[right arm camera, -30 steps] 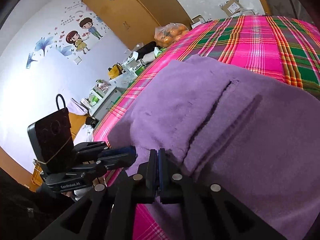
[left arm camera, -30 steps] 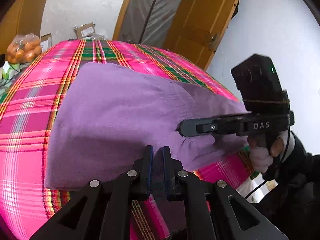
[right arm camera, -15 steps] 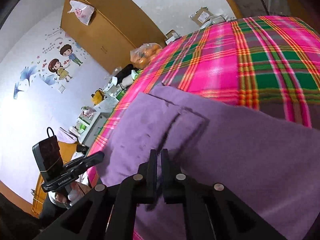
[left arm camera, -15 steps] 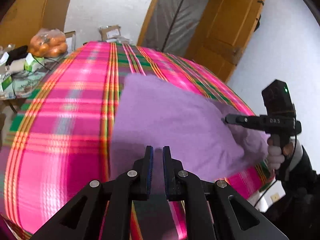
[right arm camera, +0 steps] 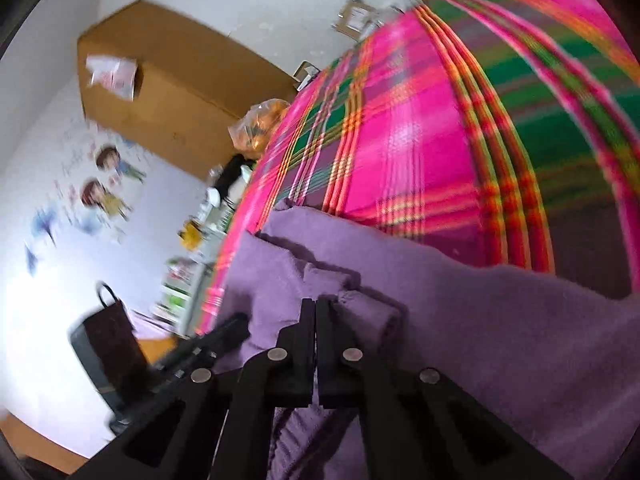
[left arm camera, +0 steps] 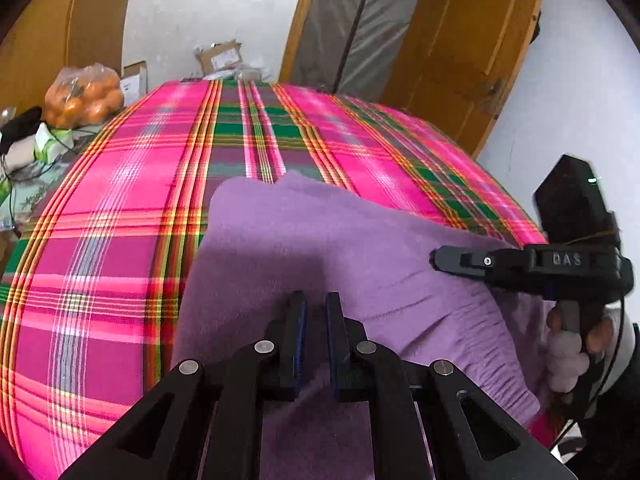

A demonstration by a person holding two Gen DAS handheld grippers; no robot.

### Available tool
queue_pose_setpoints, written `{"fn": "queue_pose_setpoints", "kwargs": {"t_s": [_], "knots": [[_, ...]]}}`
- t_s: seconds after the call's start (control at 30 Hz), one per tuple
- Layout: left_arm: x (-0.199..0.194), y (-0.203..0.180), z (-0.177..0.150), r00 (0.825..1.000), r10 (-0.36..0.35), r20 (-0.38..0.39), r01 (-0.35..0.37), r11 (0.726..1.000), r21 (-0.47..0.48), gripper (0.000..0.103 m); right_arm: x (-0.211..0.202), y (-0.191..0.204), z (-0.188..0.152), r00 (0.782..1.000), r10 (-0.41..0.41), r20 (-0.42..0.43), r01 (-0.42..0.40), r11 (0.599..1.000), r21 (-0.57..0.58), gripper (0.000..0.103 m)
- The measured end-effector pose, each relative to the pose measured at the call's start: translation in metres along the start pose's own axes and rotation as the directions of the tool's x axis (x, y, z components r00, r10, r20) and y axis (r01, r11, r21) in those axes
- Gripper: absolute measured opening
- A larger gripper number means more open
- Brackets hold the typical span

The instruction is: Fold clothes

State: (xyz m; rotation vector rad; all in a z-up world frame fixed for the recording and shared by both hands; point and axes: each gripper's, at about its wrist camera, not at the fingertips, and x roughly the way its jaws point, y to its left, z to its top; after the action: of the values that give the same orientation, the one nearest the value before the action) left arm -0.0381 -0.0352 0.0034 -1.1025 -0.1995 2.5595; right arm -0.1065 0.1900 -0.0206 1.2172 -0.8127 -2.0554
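Both claws have dragged the purple garment nearer, left claw apparently pinching it, right claw clamped shut.

Garment on bed w/ bag of oranges behind.

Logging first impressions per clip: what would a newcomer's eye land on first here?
The loud pink plaid bedcover filling both views, with a purple garment lying on its near side. Then the left gripper and the right gripper, both low over that fabric, and the bag of oranges beyond the bed's far left corner.
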Motion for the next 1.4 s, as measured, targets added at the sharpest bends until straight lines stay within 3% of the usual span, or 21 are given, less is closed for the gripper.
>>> {"fn": "queue_pose_setpoints", "kwargs": {"t_s": [0.1, 0.2, 0.37, 0.5, 0.7, 0.83, 1.07, 1.17, 1.4], "knots": [[-0.007, 0.003, 0.003, 1.0, -0.016, 0.006, 0.016, 1.0, -0.023, 0.01, -0.011, 0.0, 0.003, 0.999, -0.004, 0.044, 0.004, 1.0, 0.019, 0.001], [-0.014, 0.008, 0.007, 1.0, -0.005, 0.03, 0.007, 0.999, -0.04, 0.01, -0.024, -0.007, 0.008, 0.995, -0.017, 0.1, 0.011, 0.998, 0.057, 0.01], [-0.018, 0.008, 0.002, 0.999, -0.03, 0.04, 0.033, 0.998, -0.061, 0.01, -0.029, 0.001, 0.007, 0.994, 0.036, 0.106, -0.038, 0.999, 0.017, 0.01], [-0.024, -0.006, -0.005, 0.996, -0.068, 0.051, 0.069, 0.997, -0.029, 0.01, -0.018, 0.022, -0.002, 0.998, 0.045, 0.047, -0.041, 0.995, -0.085, 0.013], [-0.031, -0.013, -0.018, 0.996, -0.058, 0.063, 0.059, 0.998, -0.013, 0.01, -0.018, 0.047, -0.028, 0.998, 0.062, -0.025, -0.066, 0.972, -0.226, 0.013], [-0.046, -0.013, -0.03, 0.99, -0.107, 0.087, 0.109, 0.994, -0.016, 0.01, -0.026, 0.055, -0.05, 0.996, 0.069, -0.06, -0.084, 0.952, -0.295, 0.013], [-0.05, -0.025, -0.056, 0.984, -0.172, 0.039, 0.172, 0.985, 0.022, 0.01, -0.025, 0.054, -0.081, 0.988, 0.064, -0.139, -0.11, 0.93, -0.35, 0.013], [-0.044, -0.027, -0.066, 0.985, -0.171, 0.012, 0.171, 0.985, 0.022, 0.01, -0.025, 0.05, -0.083, 0.99, 0.042, -0.138, -0.087, 0.934, -0.347, 0.0], [-0.059, -0.027, -0.065, 0.985, -0.165, 0.048, 0.163, 0.986, 0.036, 0.01, -0.031, 0.057, -0.087, 0.991, 0.005, -0.13, -0.055, 0.92, -0.389, 0.004]]}}
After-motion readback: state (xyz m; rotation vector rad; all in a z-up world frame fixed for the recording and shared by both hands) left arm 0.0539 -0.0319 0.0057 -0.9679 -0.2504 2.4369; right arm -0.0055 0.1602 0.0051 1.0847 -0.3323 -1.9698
